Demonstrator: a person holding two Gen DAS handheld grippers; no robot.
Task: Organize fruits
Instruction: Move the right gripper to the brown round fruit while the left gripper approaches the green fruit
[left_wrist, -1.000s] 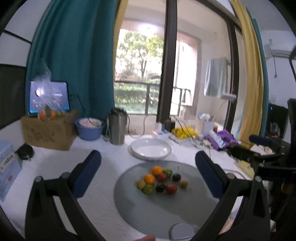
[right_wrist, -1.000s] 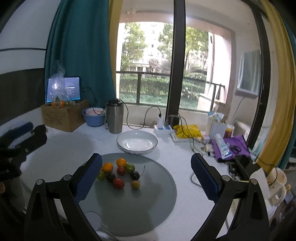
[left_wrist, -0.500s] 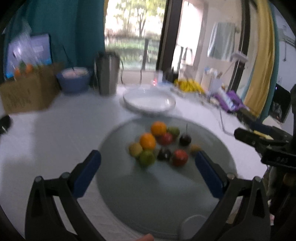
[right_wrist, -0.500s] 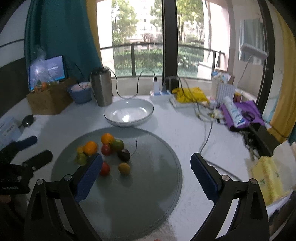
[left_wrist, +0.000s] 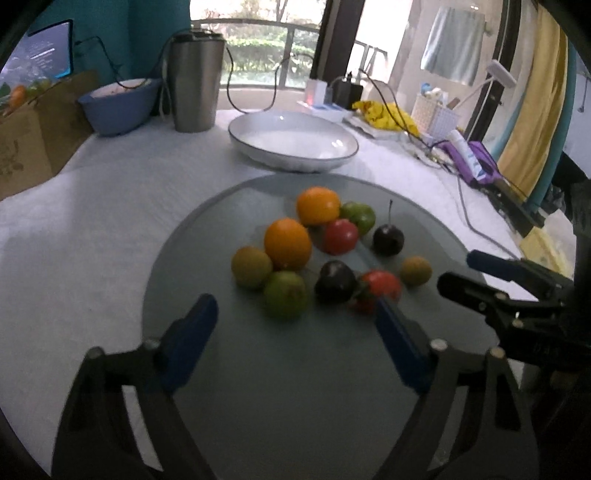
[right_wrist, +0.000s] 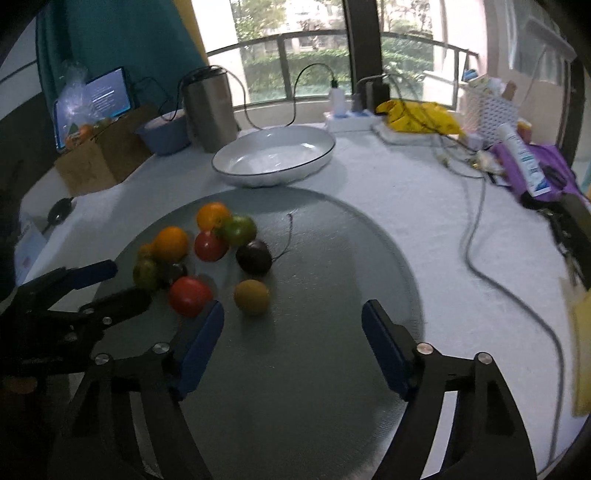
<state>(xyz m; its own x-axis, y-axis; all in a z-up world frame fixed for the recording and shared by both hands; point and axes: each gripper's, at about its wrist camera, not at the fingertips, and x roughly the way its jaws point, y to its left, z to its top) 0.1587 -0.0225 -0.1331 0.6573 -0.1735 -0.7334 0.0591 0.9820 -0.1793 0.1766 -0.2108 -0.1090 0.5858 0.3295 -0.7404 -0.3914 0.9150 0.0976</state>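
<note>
Several small fruits lie clustered on a round grey mat (left_wrist: 258, 387) (right_wrist: 332, 350): two oranges (left_wrist: 287, 243) (right_wrist: 170, 243), red ones (left_wrist: 378, 288) (right_wrist: 189, 295), green ones (left_wrist: 285, 294), dark plums (left_wrist: 335, 281) (right_wrist: 254, 256) and a yellow-brown one (right_wrist: 252, 296). A white empty bowl (left_wrist: 293, 142) (right_wrist: 273, 155) sits behind the mat. My left gripper (left_wrist: 295, 317) is open, low over the mat just short of the fruits. My right gripper (right_wrist: 291, 321) is open and empty, near the yellow-brown fruit; it also shows in the left wrist view (left_wrist: 476, 273).
Behind the bowl stand a steel tumbler (left_wrist: 194, 79), a blue bowl (left_wrist: 118, 107) and a cardboard box (left_wrist: 33, 129). Cables (right_wrist: 476, 236), a power strip, yellow cloth (right_wrist: 421, 114) and purple items (right_wrist: 535, 170) crowd the right side of the white table.
Both grippers have moved down and forward toward the fruits on the mat. Both stay open and the fruits have not moved.
</note>
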